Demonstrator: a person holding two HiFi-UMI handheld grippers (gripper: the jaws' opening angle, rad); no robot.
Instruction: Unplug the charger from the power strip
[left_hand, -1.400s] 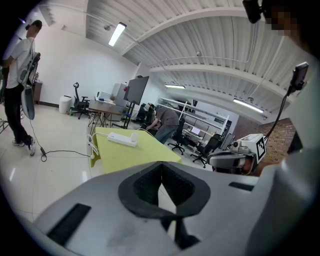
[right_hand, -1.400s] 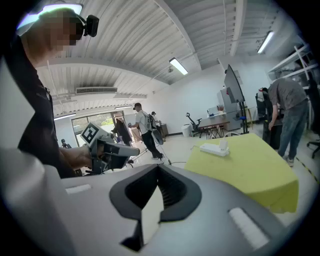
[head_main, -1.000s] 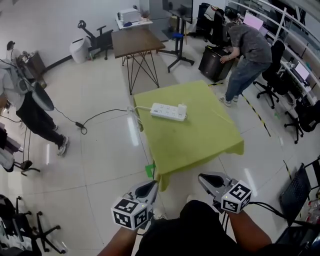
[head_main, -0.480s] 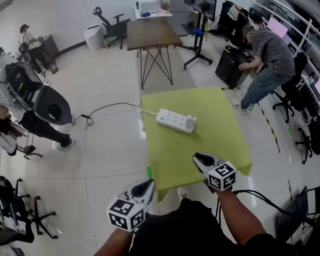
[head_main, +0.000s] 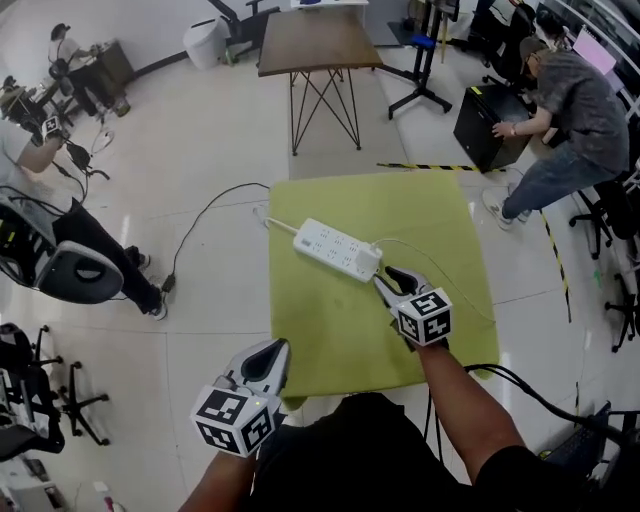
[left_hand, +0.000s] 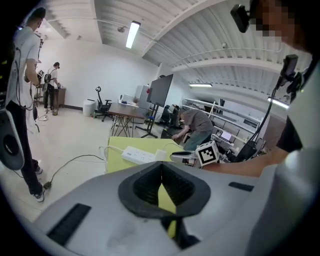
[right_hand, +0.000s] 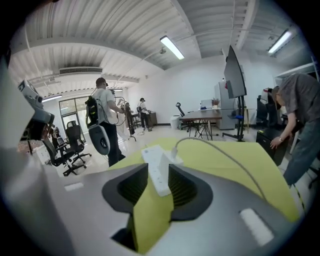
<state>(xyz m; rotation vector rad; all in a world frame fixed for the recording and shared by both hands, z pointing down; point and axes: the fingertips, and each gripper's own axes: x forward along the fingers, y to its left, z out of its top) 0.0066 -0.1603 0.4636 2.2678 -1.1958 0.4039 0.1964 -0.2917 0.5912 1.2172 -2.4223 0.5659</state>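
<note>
A white power strip (head_main: 335, 248) lies slantwise on the green-covered table (head_main: 330, 340). A white charger (head_main: 368, 265) is plugged into its near right end, and a thin white cable (head_main: 440, 285) runs off it to the right. My right gripper (head_main: 385, 283) hovers just short of the charger with its jaws opening and nothing pressed between them. In the right gripper view the strip (right_hand: 152, 160) and charger (right_hand: 166, 164) show straight ahead of the gripper (right_hand: 158, 170). My left gripper (head_main: 272, 352) stays shut over the table's near left corner, far from the strip (left_hand: 139, 155).
The strip's white lead drops off the table's left edge to a black cord (head_main: 200, 230) on the floor. A brown table (head_main: 320, 45) stands behind. A person (head_main: 575, 100) bends over a black case at the right. Office chairs and another person (head_main: 40, 150) stand at the left.
Both grippers have moved forward toward the table. The right one has travelled out over the cloth to the charger end of the strip, and its jaws have spread from shut.
</note>
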